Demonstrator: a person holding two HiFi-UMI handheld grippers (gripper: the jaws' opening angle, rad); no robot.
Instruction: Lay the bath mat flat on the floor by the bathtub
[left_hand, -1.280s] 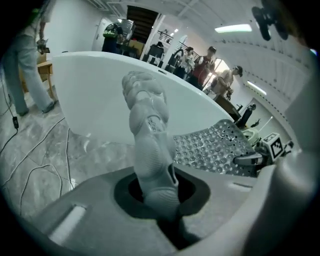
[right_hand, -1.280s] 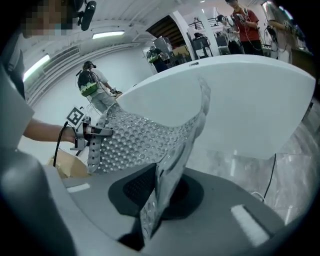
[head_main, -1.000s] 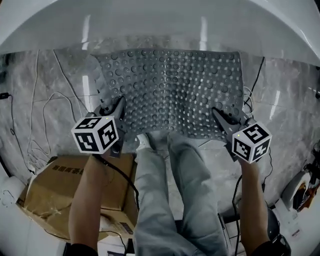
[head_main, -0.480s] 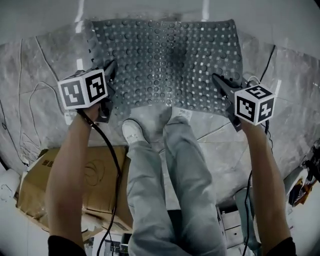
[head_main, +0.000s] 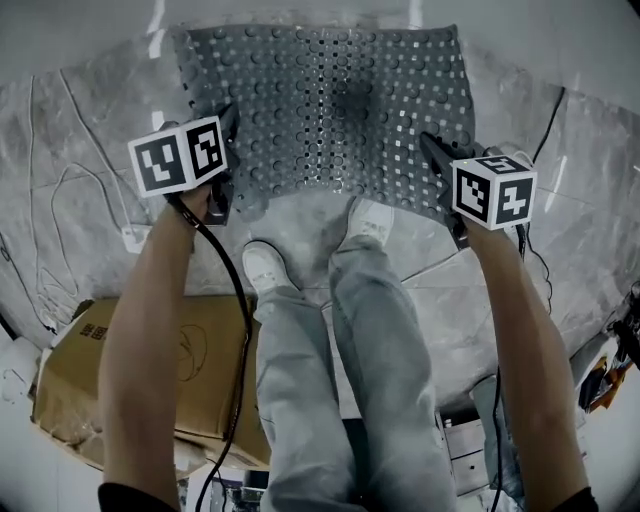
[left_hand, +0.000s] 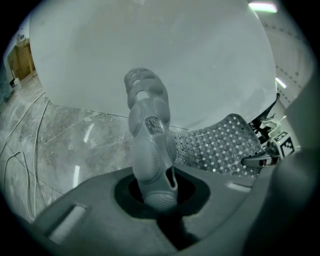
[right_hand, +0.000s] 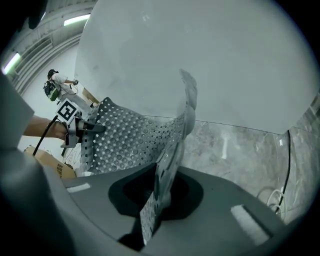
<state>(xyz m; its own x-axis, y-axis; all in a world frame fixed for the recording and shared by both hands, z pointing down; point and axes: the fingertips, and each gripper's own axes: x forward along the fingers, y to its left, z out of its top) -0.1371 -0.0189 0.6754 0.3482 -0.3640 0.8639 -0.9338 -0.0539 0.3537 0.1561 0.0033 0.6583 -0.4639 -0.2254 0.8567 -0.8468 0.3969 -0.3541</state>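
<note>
A: What's in front of you?
B: The tub (left_hand: 150, 50), the floor (head_main: 80, 130) beside it, and the mat (head_main: 330, 100) spread out by the tub.
A: Your grip?
B: My left hand-held gripper (head_main: 227, 118) pinches the mat's near left corner. My right hand-held gripper (head_main: 430, 148) pinches the near right one.

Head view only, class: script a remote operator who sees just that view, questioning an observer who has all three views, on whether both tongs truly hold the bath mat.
Operator: Is the bath mat really gripped on the left?
Observer: Yes. The left gripper view shows the left tongs shut on a curled, bunched edge of it.
Operator: And on the right?
Observer: The right gripper view shows the right tongs pinching a thin edge, seen edge-on.
</note>
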